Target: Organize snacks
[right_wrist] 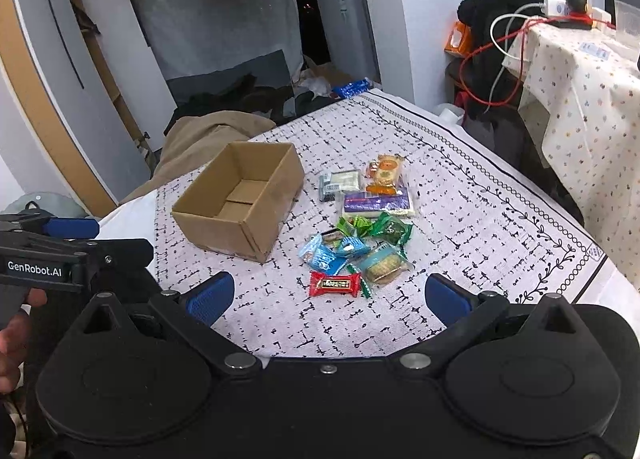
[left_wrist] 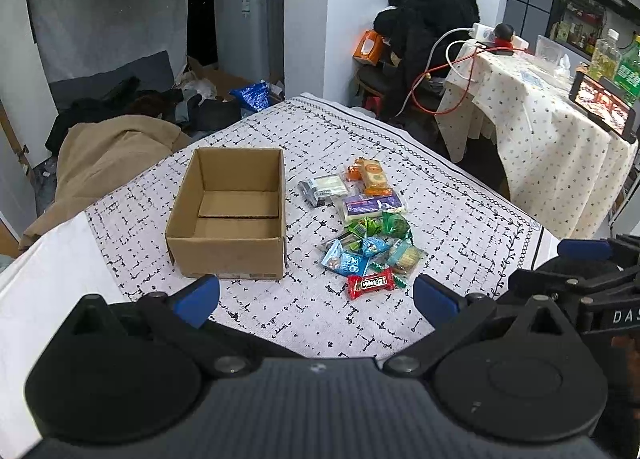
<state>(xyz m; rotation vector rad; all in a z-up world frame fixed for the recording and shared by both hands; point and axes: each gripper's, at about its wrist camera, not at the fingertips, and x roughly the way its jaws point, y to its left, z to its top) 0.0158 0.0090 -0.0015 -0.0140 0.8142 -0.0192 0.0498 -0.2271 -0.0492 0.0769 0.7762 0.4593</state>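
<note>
An empty brown cardboard box (left_wrist: 230, 215) (right_wrist: 240, 201) stands open on the patterned tablecloth. Right of it lies a loose pile of wrapped snacks (left_wrist: 366, 225) (right_wrist: 362, 227): a red bar (left_wrist: 370, 285) (right_wrist: 335, 285) nearest me, blue and green packets in the middle, a purple-and-white pack (left_wrist: 374, 207) and an orange pack (left_wrist: 372, 175) farther back. My left gripper (left_wrist: 316, 301) hovers open in front of the box and pile, holding nothing. My right gripper (right_wrist: 330, 297) is also open and empty, just short of the red bar. The left gripper shows at the left edge of the right wrist view.
The table with the black-and-white cloth (left_wrist: 440, 219) drops off at its right edge toward a second table with a dotted cloth (left_wrist: 540, 131), cables, bottles and a phone. A beige blanket (left_wrist: 108, 155) and clutter lie on the floor behind the box.
</note>
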